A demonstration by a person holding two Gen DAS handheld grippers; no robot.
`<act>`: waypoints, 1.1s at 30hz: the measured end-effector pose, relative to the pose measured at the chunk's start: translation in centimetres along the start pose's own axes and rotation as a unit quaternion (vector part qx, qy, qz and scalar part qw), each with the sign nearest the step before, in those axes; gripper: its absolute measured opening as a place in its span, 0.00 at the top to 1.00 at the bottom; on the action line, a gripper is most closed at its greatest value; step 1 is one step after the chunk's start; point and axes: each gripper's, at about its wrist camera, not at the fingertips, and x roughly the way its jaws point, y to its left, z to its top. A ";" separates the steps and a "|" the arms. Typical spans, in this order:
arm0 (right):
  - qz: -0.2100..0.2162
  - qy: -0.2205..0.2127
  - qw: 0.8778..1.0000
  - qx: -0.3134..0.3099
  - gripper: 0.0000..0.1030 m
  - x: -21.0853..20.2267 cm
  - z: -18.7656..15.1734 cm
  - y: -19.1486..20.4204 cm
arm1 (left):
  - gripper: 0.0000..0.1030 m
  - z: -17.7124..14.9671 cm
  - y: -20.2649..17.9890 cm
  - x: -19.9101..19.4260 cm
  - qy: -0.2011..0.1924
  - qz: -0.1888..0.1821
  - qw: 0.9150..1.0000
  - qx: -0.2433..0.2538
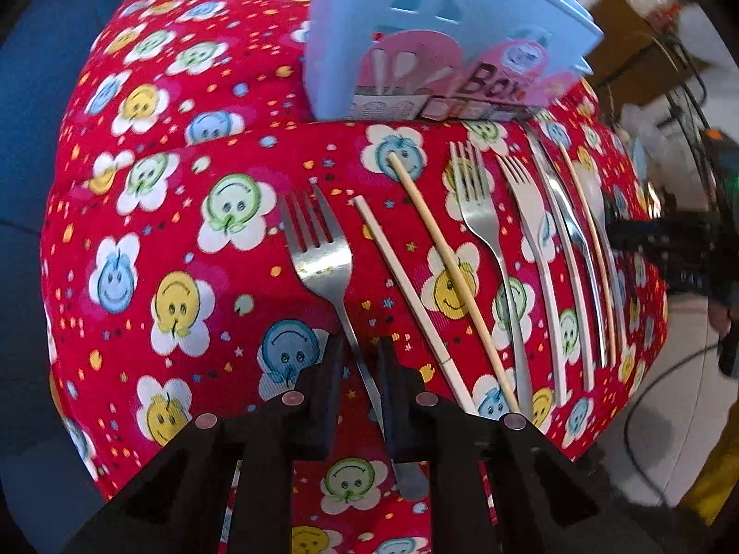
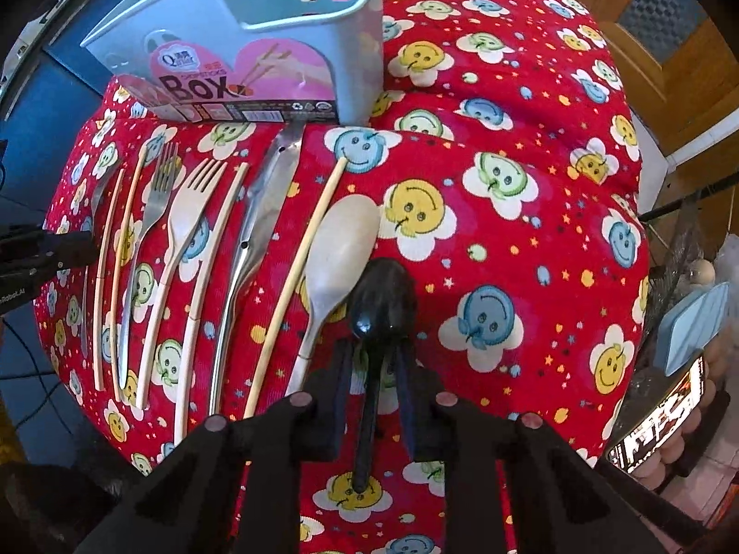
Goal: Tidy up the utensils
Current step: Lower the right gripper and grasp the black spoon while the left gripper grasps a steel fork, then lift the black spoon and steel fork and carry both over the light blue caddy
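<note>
left gripper (image 1: 360, 360): jaws clamped on steel fork (image 1: 323, 258) handle, tines at 12 o'clock | right gripper (image 2: 374, 360): jaws clamped on black spoon (image 2: 383, 295) neck | risk: thin handles may be twisted loose when lifted | white spoon (image 2: 339, 242) touches at 10 o'clock, may be dragged | blue holder (image 2: 258, 23) at 11 o'clock, unobstructed

A ribbed matt cloth (image 2: 508, 92) carries shiny metal forks (image 1: 318, 258), a glossy black plastic spoon (image 2: 383, 295), a dull cream spoon (image 2: 339, 240), pale wooden chopsticks (image 2: 295, 272) and, at the far side, a smooth blue plastic box (image 2: 295, 14).
</note>
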 end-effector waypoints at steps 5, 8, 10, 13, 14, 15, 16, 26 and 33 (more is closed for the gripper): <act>-0.005 -0.016 1.000 0.009 0.91 -0.2 -1.0 0.1 | 0.92 0.2 -0.5 0.0 -0.009 0.001 1.000 0.028; 0.008 -0.032 0.999 0.027 0.92 -0.3 -1.8 -0.4 | 0.94 0.0 -0.5 -0.1 -0.029 0.001 0.999 0.026; 0.016 -0.052 0.998 0.035 0.92 -0.6 -2.0 -0.7 | 0.95 -0.8 0.0 -0.7 -0.049 -0.001 0.999 0.021; 0.022 -0.098 0.994 0.034 0.92 -1.5 -2.6 -0.5 | 0.98 -2.0 0.0 -1.6 -0.088 0.005 0.996 0.019; 0.027 -0.119 0.992 0.033 0.92 -1.9 -2.8 -0.3 | 0.99 -2.3 -0.3 -1.7 -0.100 0.005 0.995 0.018; 0.030 -0.130 0.991 0.033 0.92 -2.1 -3.0 -0.2 | 0.99 -2.4 -0.7 -1.9 -0.115 0.005 0.993 0.015; 0.040 -0.150 0.987 0.034 0.92 -2.6 -3.6 0.2 | 0.99 -2.7 -0.8 -2.2 -0.127 0.004 0.992 0.012; 0.062 -0.322 0.944 0.044 0.92 -5.1 -7.1 1.8 | 0.99 -5.5 -1.9 -6.1 -0.278 -0.001 0.961 -0.009; 0.079 -0.399 0.913 0.037 0.92 -7.9 -6.8 2.5 | 0.99 -4.7 -3.3 -9.0 -0.369 0.013 0.929 -0.009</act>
